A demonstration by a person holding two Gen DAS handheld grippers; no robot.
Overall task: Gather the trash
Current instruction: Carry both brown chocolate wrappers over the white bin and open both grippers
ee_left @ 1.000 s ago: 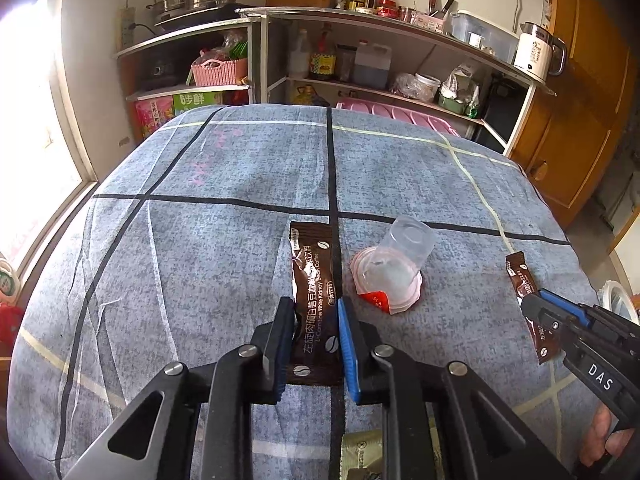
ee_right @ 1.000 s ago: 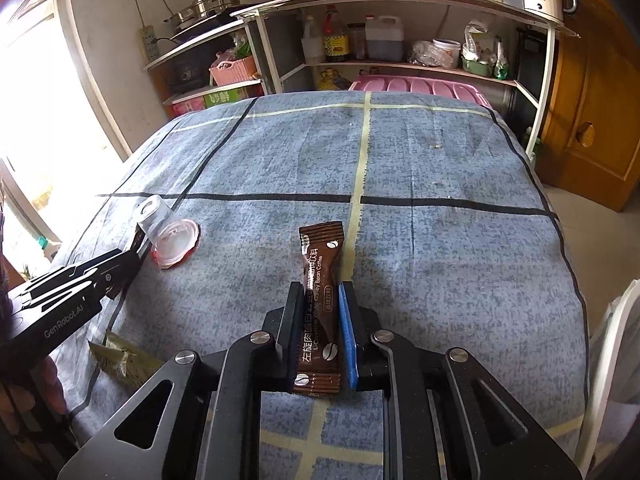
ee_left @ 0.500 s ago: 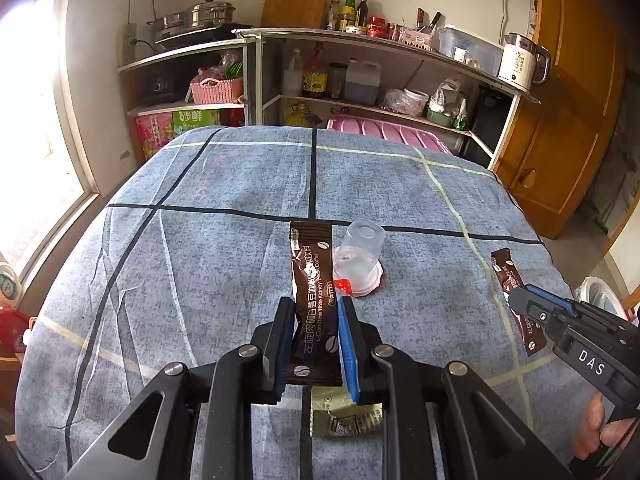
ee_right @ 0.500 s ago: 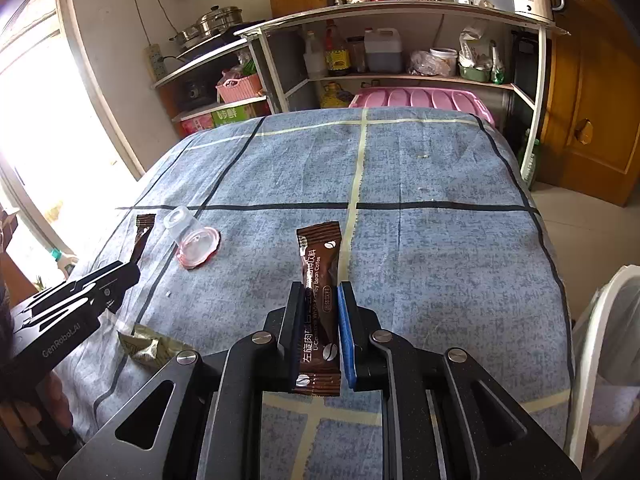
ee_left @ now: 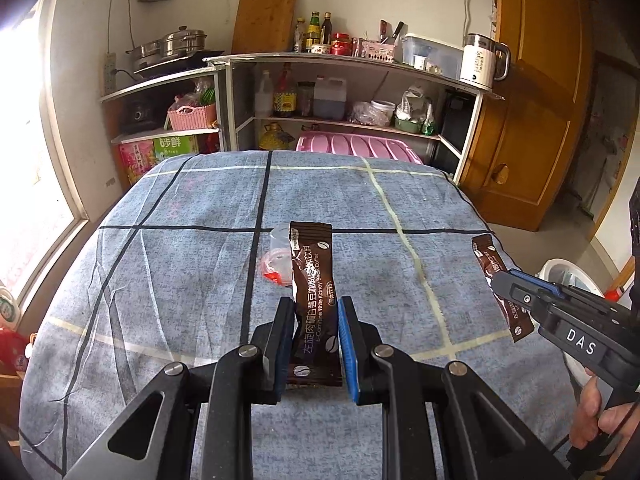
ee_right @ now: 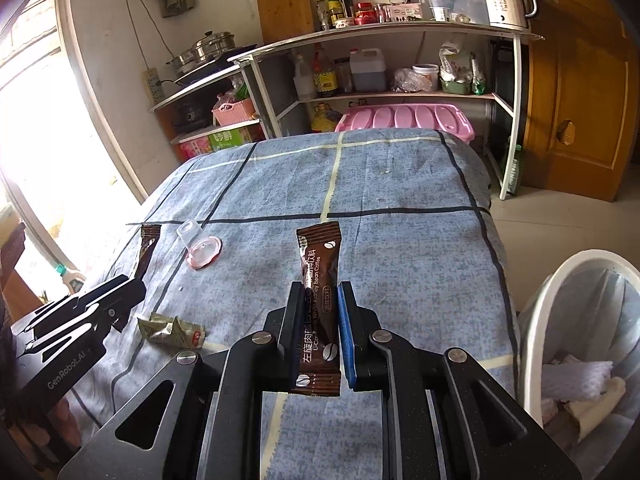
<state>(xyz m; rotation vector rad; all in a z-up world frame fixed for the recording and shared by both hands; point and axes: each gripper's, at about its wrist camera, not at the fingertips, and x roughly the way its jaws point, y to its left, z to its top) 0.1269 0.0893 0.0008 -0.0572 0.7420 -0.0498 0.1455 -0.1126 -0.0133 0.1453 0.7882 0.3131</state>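
1. Left wrist view: the left gripper (ee_left: 314, 312) is clenched on a brown coffee sachet (ee_left: 313, 280), which stands upright between the black pad and the blue pad, above the blue checked cloth (ee_left: 180, 280) that covers the table.
2. Behind that sachet lies a clear plastic cup (ee_left: 278, 258) on its side, with a red-rimmed lid at its mouth, resting on the cloth.
3. At the right edge of the same view, the right gripper (ee_left: 508, 284) grasps a second coffee sachet (ee_left: 490, 260), and part of a person's hand (ee_left: 600, 416) wraps its handle.
4. Right wrist view: the right gripper (ee_right: 320, 300) pinches the second coffee sachet (ee_right: 320, 272) upright between its pads, clear of the cloth.
5. A white bin (ee_right: 560, 300) lined with a clear bag stands on the floor just beside the table's right edge, with crumpled paper inside it.
6. On the cloth, near the left gripper (ee_right: 132, 288), lies a crumpled green-gold wrapper (ee_right: 170, 330); the clear plastic cup (ee_right: 198, 246) lies farther back.
7. Shelves with bottles, a kettle and a pink crate stand beyond the table.
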